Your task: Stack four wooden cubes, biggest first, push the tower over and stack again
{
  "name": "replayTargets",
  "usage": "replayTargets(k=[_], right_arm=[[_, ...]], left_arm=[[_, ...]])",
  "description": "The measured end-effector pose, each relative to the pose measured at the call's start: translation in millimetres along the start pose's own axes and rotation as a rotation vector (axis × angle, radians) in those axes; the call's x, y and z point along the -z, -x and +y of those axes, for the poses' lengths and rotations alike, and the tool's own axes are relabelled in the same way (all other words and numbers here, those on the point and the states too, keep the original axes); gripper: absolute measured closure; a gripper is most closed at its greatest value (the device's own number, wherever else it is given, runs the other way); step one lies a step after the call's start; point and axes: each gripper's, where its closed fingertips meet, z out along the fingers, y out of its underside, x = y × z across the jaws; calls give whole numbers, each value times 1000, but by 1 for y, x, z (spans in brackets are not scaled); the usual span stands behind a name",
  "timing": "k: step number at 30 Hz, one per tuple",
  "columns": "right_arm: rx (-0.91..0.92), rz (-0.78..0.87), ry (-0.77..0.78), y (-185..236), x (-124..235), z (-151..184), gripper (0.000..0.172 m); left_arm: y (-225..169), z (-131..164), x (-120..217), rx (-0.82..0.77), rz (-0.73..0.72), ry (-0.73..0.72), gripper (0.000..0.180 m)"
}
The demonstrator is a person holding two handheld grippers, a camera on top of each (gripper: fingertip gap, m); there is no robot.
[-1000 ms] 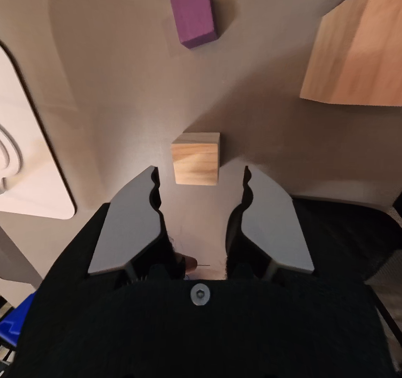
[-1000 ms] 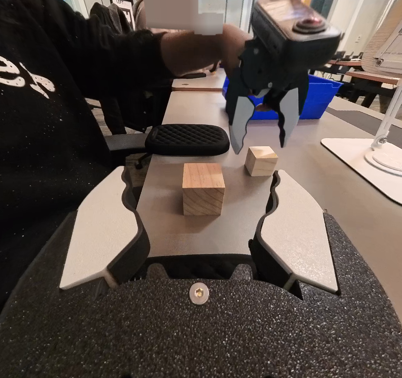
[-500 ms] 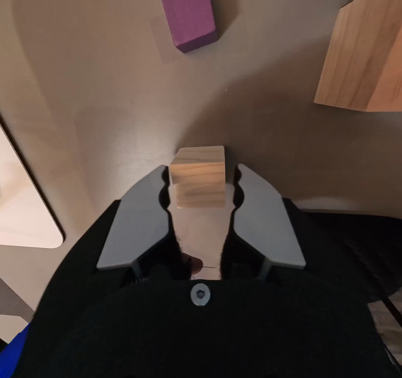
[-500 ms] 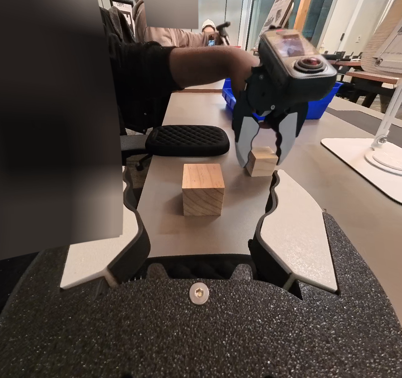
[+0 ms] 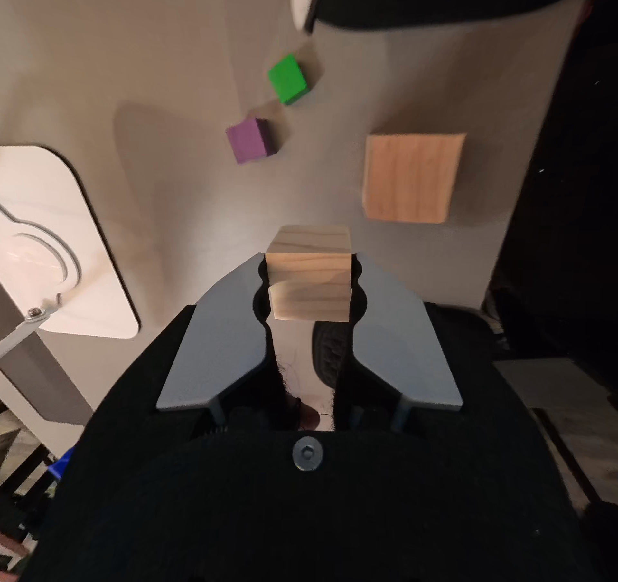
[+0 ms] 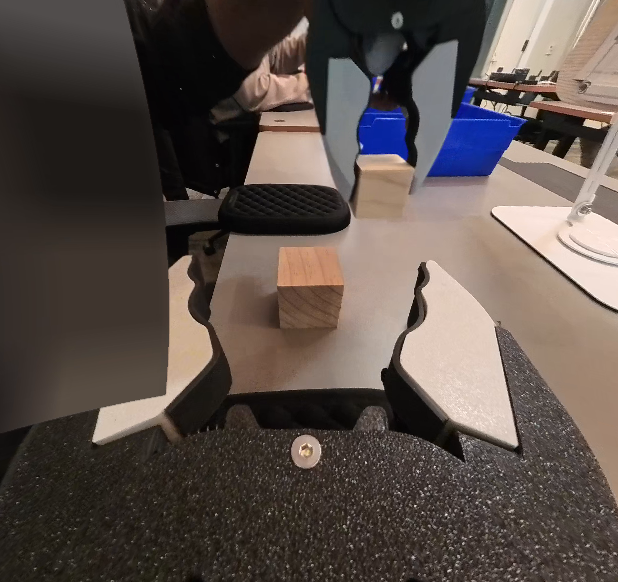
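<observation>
While the left gripper (image 5: pixel 309 261) clamps a small pale wooden cube (image 5: pixel 309 285) between both pads above the grey table (image 5: pixel 167 64), its grasp looks square and level. Jaws spread wide, the right gripper (image 6: pixel 307 293) frames a larger tan wooden cube (image 6: pixel 310 293) resting on the table, touching neither pad.

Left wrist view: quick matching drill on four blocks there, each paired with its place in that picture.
1 pale wooden cube
2 big wooden block
3 purple cube
4 green cube

a farthest up the table
b clamped in the left gripper
c right of the purple one
d just below the green one

Pairs: 1-b, 2-c, 3-d, 4-a
</observation>
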Motion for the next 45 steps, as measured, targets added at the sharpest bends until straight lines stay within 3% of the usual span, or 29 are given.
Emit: replayTargets(k=[8, 31, 38, 41, 45], right_arm=[[-30, -2, -6, -3, 1, 0, 56], [-39, -13, 0, -2, 0, 0, 56], [-37, -14, -4, -2, 0, 0, 56], [-38, -15, -7, -2, 1, -1, 57], [-40, -15, -7, -2, 1, 0, 57]], left_arm=[[-42, -33, 5, -6, -35, 8, 135], [-56, -37, -28, -26, 13, 24, 135], [-57, -36, -20, -31, 35, 6, 111], [-50, -37, -5, 3, 48, -71, 107], [-20, -45, 23, 122, 59, -317, 106]])
